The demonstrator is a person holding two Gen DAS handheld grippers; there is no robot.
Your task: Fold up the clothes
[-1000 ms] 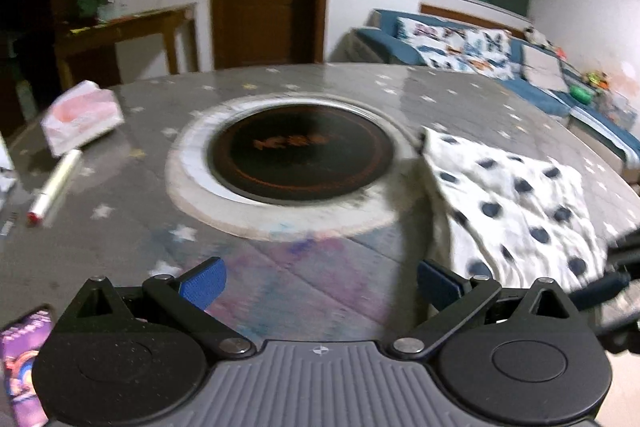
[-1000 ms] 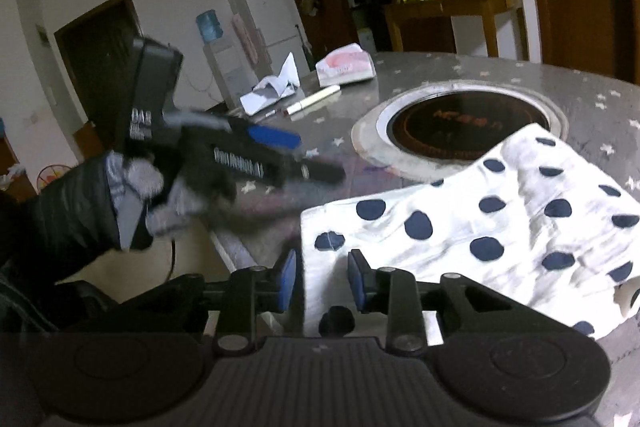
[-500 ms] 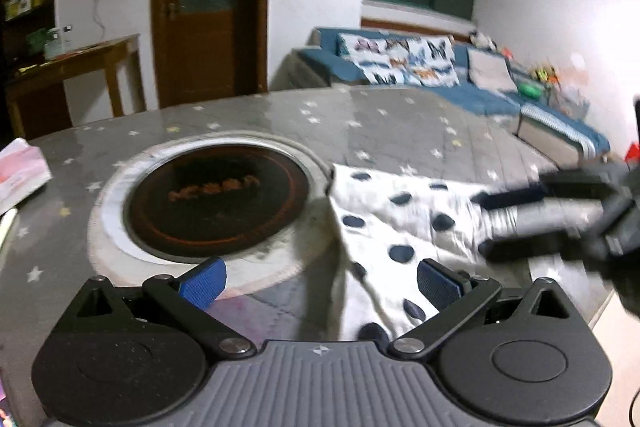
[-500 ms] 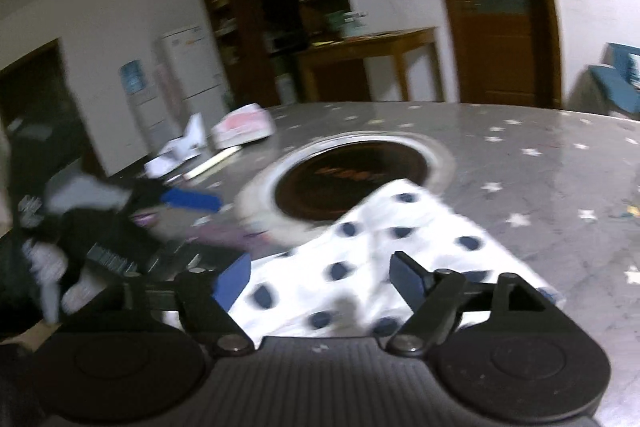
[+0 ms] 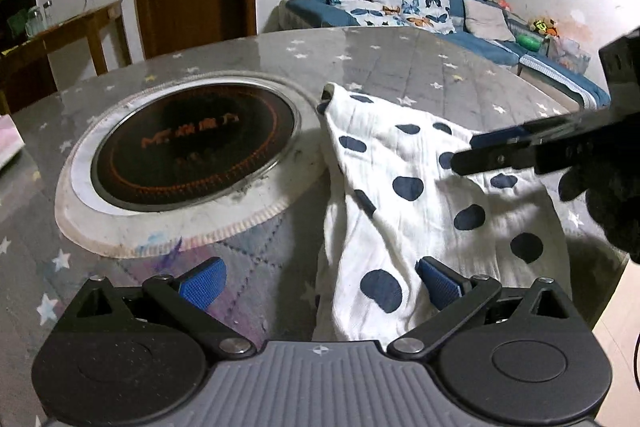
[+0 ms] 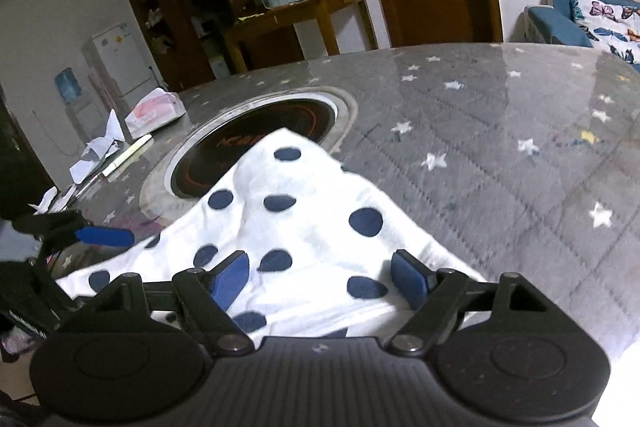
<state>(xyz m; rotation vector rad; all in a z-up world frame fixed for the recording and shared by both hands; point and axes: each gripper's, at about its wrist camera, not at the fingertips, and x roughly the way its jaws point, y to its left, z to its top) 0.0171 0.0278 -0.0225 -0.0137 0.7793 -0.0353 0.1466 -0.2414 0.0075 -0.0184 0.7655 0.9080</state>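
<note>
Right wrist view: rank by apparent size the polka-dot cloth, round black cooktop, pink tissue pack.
1. White cloth with navy dots, though nearness to the camera inflates it.
2. Round black cooktop, partly covered.
3. Pink tissue pack.

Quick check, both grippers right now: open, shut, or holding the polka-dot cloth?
Left gripper: open, holding nothing; the polka-dot cloth lies under its right finger.
Right gripper: open over the cloth, pads apart, not gripping it.
</note>
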